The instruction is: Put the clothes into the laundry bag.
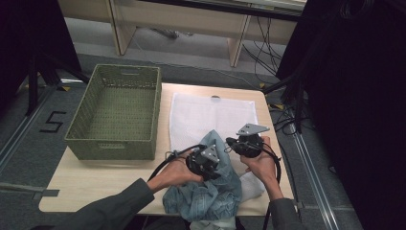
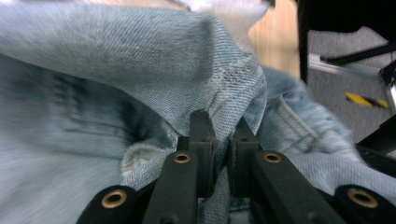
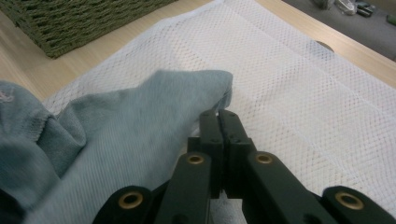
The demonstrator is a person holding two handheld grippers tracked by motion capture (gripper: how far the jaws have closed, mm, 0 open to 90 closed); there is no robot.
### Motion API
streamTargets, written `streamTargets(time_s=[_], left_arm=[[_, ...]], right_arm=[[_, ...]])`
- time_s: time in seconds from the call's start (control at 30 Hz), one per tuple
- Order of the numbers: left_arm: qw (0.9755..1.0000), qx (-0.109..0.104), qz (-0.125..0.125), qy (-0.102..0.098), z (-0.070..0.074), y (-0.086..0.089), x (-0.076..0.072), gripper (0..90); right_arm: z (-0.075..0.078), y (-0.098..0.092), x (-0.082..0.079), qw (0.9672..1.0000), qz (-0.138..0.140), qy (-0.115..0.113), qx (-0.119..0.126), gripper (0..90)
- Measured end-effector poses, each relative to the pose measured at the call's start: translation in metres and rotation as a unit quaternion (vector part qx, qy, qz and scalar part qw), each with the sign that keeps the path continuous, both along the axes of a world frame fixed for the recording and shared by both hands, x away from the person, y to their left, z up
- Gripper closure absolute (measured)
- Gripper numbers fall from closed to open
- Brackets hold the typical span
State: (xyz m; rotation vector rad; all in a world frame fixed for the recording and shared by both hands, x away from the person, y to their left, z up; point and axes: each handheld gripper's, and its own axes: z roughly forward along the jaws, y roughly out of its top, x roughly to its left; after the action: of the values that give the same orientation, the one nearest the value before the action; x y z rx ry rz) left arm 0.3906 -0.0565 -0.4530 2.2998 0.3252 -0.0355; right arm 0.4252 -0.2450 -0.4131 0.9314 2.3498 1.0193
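You have faded light-blue denim jeans (image 1: 210,194) in front of you, with paler stitching along the seams and a darker bluish smudge on one fold. Under them lies a white mesh laundry bag (image 1: 201,117), its weave a fine grid of small holes. The basket (image 1: 117,112) is olive green, woven with dotted perforations. Your table (image 1: 86,182) is pale, light-wood coloured. Each hand-held gripper has black jaws with brass-coloured rivets.

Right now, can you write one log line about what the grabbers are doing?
left gripper: shut on jeans seam | right gripper: shut on jeans edge | white mesh bag: flat | basket: beside bag
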Motion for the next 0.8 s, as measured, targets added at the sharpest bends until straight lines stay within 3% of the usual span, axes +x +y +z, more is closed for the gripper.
streamTargets(time_s=[0.07, 0.13, 0.27, 0.3, 0.4, 0.47, 0.57, 0.67, 0.7, 0.73, 0.8], left_arm=[[0.9999, 0.009, -0.001, 0.005, -0.005, -0.006, -0.001, 77.8], [0.9999, 0.002, -0.001, 0.012, -0.003, -0.006, 0.001, 68.6], [0.9988, -0.039, 0.021, 0.021, 0.018, 0.011, 0.004, 42.2], [0.9982, -0.047, 0.030, 0.022, 0.025, 0.017, 0.006, 37.8], [0.9956, -0.063, 0.067, 0.016, 0.042, 0.033, 0.020, 30.4], [0.9924, -0.058, 0.108, -0.004, 0.050, 0.039, 0.036, 29.6], [0.9904, -0.038, 0.130, -0.026, 0.045, 0.035, 0.054, 29.4], [0.9917, 0.016, 0.122, -0.036, 0.029, 0.026, 0.069, 27.1], [0.9914, 0.026, 0.121, -0.041, 0.023, 0.023, 0.073, 28.3], [0.9914, 0.027, 0.121, -0.041, 0.018, 0.019, 0.075, 31.5], [0.9919, 0.013, 0.114, -0.055, 0.012, 0.014, 0.077, 48.4]], right_arm=[[0.000, -0.001, 0.001, 0.9999, 0.008, -0.009, -0.005, 90.0], [0.000, 0.000, 0.000, 1.0000, 0.006, -0.003, -0.003, 90.0], [0.002, -0.001, -0.001, 0.9998, 0.015, -0.011, -0.003, 90.0], [0.002, 0.000, -0.001, 0.9997, 0.015, -0.020, -0.001, 90.0], [0.003, 0.000, -0.001, 0.9996, 0.018, -0.020, -0.003, 90.0], [0.004, 0.001, -0.002, 0.9998, 0.013, -0.014, -0.001, 90.0], [0.003, 0.002, -0.002, 0.9998, 0.012, -0.015, -0.001, 90.0], [0.004, 0.003, -0.002, 0.9998, 0.013, -0.014, -0.003, 90.0], [0.004, 0.003, -0.002, 0.9998, 0.013, -0.013, -0.004, 90.0], [0.004, 0.003, -0.002, 0.9998, 0.013, -0.013, -0.004, 90.0], [0.004, 0.003, -0.002, 0.9998, 0.014, -0.010, -0.004, 90.0]])
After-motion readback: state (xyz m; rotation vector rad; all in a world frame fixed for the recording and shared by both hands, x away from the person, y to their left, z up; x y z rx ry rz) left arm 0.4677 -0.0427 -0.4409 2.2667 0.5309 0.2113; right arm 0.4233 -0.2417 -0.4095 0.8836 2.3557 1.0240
